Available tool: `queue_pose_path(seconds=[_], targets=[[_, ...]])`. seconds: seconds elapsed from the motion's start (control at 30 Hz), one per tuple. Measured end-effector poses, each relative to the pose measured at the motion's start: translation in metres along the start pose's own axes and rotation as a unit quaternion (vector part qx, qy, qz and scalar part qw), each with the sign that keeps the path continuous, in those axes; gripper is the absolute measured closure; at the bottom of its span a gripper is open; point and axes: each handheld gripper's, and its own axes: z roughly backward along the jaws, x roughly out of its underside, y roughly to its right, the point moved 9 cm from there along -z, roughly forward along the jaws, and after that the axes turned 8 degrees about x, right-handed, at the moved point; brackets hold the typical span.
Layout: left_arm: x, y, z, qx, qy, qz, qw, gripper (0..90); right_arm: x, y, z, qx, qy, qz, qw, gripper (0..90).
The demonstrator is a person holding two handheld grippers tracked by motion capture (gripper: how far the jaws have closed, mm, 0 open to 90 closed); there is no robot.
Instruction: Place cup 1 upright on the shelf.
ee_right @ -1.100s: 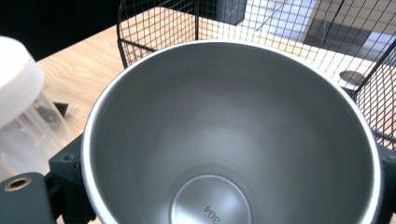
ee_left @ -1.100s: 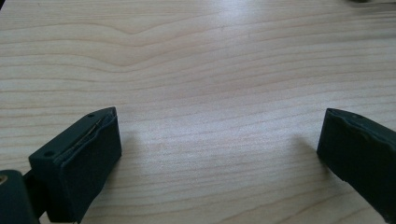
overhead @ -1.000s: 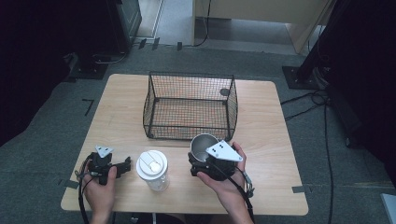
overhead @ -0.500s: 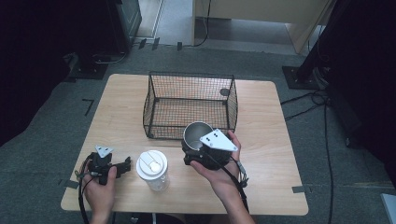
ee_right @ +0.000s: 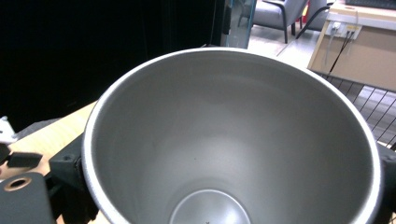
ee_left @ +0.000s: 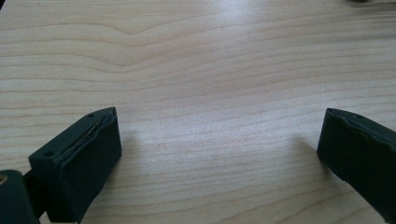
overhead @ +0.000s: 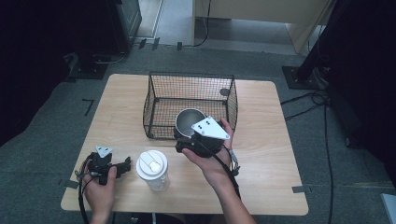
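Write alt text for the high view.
The right tongs hold a steel cup at the wire basket front edge on a wooden table. The left tongs rest open beside a white-lidded cup.

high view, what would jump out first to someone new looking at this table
The shiny metal cup held in the right gripper, lifted at the near edge of the black wire basket in the middle of the wooden table. Next, the clear cup with a white lid standing near the front edge, with the left gripper beside it, jaws open and empty.
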Motion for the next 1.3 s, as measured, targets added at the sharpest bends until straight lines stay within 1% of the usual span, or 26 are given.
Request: queue_pose_path(seconds=[0.27,0.47,0.77,0.93,0.97,1.0,1.07,1.1,1.3], targets=[[0.0,0.0,0.0,0.0,0.0,0.0,1.0,0.4,-0.014,0.018,-0.009,0.025,0.012,-0.004,0.9996,7.4],[0.0,0.0,0.0,0.0,-0.001,0.0,1.0,0.4,-0.02,0.031,-0.017,0.042,0.018,-0.008,0.9989,7.4],[0.0,0.0,0.0,0.0,0.0,0.0,1.0,0.4,-0.013,0.05,-0.037,0.067,0.007,-0.017,0.9976,7.4],[0.0,0.0,0.0,0.0,0.0,0.0,1.0,0.4,-0.009,0.06,-0.048,0.084,0.008,-0.025,0.9961,7.4],[0.0,0.0,0.0,0.0,0.0,0.0,1.0,0.4,-0.009,0.06,-0.048,0.084,0.008,-0.025,0.9961,7.4],[0.0,0.0,0.0,0.0,0.0,0.0,1.0,0.4,-0.007,0.066,-0.052,0.096,0.008,-0.028,0.995,7.4],[0.0,0.0,0.0,0.0,0.0,0.0,1.0,0.4,-0.006,0.068,-0.054,0.099,0.007,-0.028,0.9946,7.4],[0.0,0.0,0.0,0.0,0.0,-0.001,1.0,0.4,-0.004,0.072,-0.057,0.106,0.007,-0.027,0.9939,7.4],[0.0,0.0,0.0,0.0,-0.001,-0.002,1.0,0.4,0.0,0.084,-0.068,0.12,0.008,-0.025,0.9924,7.4]])
